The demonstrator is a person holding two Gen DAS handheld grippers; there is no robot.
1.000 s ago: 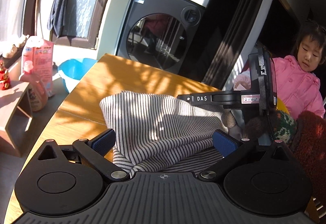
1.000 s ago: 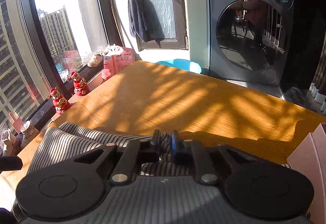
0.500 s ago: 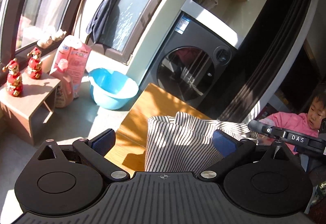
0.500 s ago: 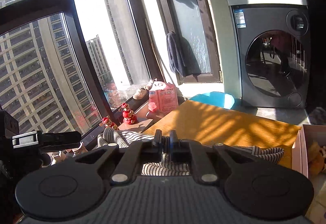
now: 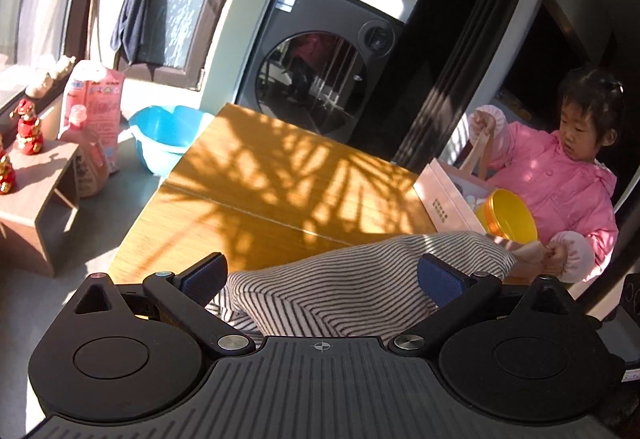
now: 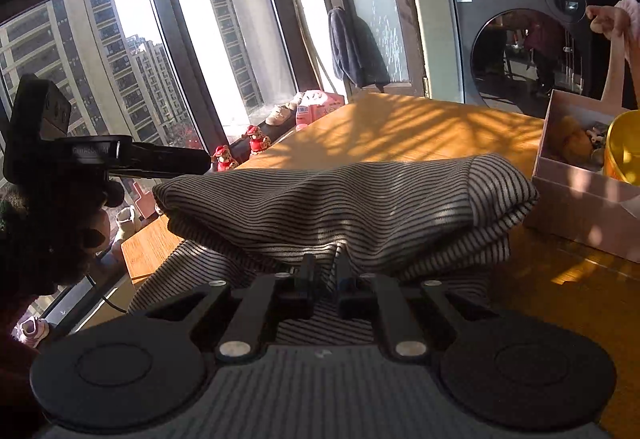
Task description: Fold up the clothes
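**Striped garment folded over, right jaws easing apart**

Your right gripper pinched the striped garment a second ago; its jaws have just been opening, a narrow gap now showing with cloth still between the pads. The garment, then flat, now lies doubled in a mound on the wooden table. Your left gripper stays spread wide over the cloth, gripping nothing
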